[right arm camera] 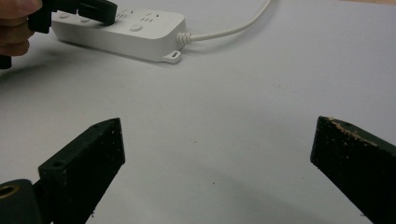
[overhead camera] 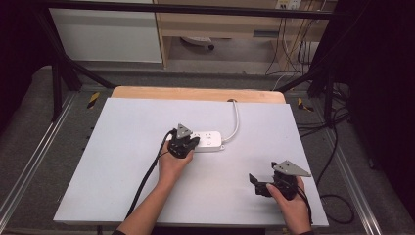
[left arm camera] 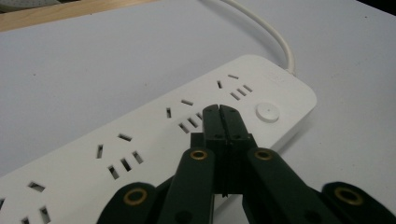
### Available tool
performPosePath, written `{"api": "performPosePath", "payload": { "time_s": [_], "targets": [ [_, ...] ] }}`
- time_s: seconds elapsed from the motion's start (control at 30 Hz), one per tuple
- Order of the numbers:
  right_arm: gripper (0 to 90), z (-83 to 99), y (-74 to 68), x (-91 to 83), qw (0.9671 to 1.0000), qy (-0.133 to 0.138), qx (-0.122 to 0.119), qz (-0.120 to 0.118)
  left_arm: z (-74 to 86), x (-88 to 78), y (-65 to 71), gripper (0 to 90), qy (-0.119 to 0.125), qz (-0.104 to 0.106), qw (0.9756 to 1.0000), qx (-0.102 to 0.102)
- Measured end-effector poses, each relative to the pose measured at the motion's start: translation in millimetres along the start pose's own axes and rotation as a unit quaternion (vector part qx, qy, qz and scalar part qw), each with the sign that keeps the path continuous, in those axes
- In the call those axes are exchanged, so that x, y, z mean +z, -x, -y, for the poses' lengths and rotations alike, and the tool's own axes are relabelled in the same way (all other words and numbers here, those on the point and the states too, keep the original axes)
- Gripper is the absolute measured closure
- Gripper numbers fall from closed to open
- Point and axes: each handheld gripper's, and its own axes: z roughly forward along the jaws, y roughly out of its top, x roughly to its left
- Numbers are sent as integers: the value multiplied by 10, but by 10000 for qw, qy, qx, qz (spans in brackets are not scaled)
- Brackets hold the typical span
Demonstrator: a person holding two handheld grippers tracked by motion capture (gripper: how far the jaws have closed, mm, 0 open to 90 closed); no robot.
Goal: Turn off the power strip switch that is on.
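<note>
Left hand-held gripper clenched, tips over the power strip near its button, right hand-held gripper released above the table

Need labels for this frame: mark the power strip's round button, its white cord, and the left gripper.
round button (left arm camera: pixel 267 112): left gripper view, centre of its top face.
white cord (overhead camera: pixel 237 122): high view, middle of the curved run.
left gripper (left arm camera: pixel 219 108): left gripper view, tips of the closed jaws.

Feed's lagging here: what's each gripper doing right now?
Left gripper: shut, holding nothing, tips over the power strip near its button.
Right gripper: open, empty, above the table.
</note>
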Motion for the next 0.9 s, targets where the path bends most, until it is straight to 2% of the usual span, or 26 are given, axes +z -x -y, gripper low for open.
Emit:
{"api": "performPosePath", "payload": {
  "time_s": [0.1,0.37,0.47,0.9],
  "targets": [
    [35,-1,-1,1,10000,3,-13,-3,0,-1,17,900,-6,-37,10000,81],
    [34,2,-2,7,10000,-13,-30,-10,5,0,31,900,11,-92,9999,86],
    [34,4,-1,11,10000,-24,-19,-4,2,0,25,900,-4,-73,10000,15],
    [33,4,-3,11,10000,-22,-26,-3,-12,6,38,900,-65,-123,9999,57]
  ]
}}
